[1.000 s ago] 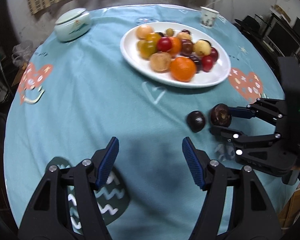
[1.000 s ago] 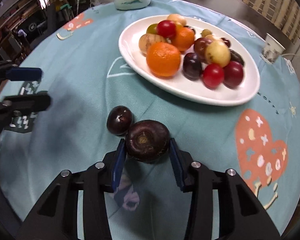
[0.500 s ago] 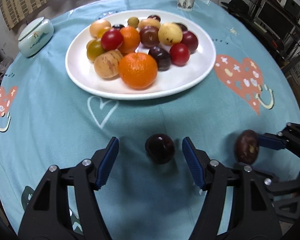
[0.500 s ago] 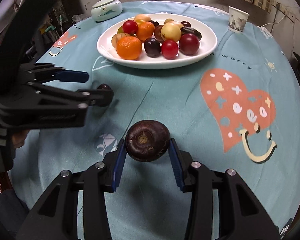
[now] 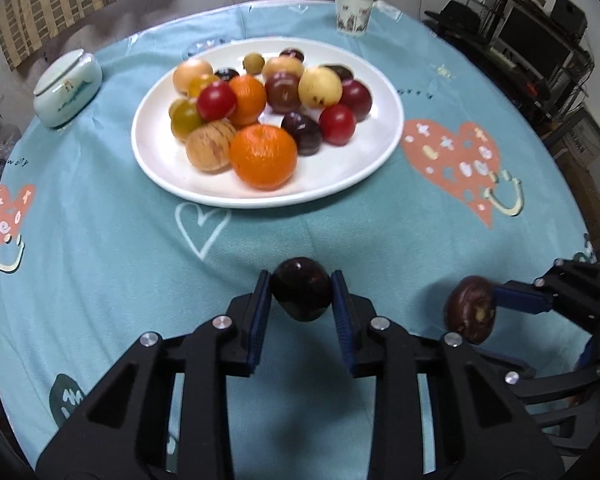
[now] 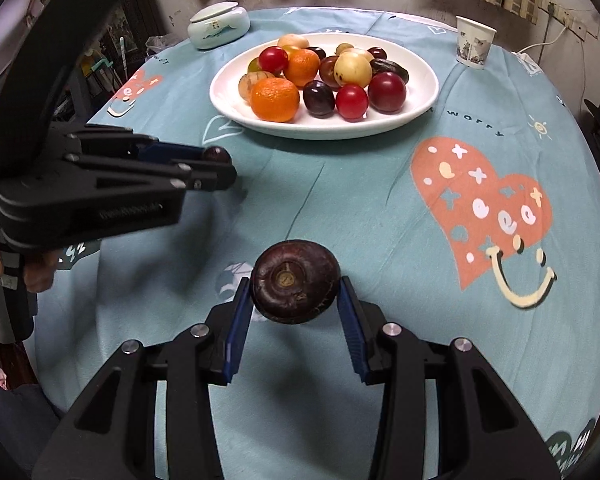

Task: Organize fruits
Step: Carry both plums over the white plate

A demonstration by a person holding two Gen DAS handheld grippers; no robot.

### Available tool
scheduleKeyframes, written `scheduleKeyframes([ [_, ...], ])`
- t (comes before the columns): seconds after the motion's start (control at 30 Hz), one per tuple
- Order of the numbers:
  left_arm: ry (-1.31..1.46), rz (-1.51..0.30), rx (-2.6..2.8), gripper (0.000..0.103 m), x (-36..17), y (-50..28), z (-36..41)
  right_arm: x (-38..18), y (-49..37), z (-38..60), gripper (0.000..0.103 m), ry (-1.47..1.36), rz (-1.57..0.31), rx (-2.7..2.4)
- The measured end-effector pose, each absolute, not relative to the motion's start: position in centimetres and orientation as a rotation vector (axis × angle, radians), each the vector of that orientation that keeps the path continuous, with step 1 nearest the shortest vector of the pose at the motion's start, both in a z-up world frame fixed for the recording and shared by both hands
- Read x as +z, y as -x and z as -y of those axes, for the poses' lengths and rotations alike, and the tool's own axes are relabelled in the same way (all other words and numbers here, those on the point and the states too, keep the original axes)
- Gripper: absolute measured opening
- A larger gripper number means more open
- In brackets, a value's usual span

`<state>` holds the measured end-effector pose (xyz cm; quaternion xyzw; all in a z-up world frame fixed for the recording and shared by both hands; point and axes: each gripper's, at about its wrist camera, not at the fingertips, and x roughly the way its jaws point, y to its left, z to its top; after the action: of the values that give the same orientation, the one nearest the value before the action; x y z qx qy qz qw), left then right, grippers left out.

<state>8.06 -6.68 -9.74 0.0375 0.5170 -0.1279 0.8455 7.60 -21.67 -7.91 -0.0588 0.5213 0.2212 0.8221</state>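
My left gripper (image 5: 301,298) is shut on a small dark plum (image 5: 301,294) and holds it just above the teal tablecloth, in front of the white plate (image 5: 352,172). The plate holds several fruits: oranges, red and dark plums, yellow and green ones. My right gripper (image 6: 295,286) is shut on a dark brown mangosteen (image 6: 295,281), held over the cloth nearer the table's front. The mangosteen also shows in the left wrist view (image 5: 470,314), to the right of the plum. The left gripper with its plum (image 6: 216,155) shows at the left of the right wrist view.
A pale green lidded jar (image 5: 66,88) stands at the far left of the table. A paper cup (image 5: 354,12) stands behind the plate. Shelves with dark equipment (image 5: 520,40) lie beyond the table's right edge.
My left gripper has closed on the dark plum, which lay between its open fingers half a second ago. The right gripper still holds the mangosteen, drawn back from the plate.
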Motion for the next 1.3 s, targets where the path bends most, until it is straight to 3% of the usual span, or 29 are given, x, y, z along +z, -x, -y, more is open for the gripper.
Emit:
scheduleKeyframes([
  [0.53, -0.133, -0.963, -0.279, 0.031, -3.3, -3.2, 5.3, -4.1, -4.2, 18.8, 0.043, 0.080, -1.022, 0.501],
  [1.3, -0.139, -0.956, -0.249, 0.031, -3.1, -3.6, 4.2, -4.6, -3.7, 17.7, 0.043, 0.058, -1.042, 0.513],
])
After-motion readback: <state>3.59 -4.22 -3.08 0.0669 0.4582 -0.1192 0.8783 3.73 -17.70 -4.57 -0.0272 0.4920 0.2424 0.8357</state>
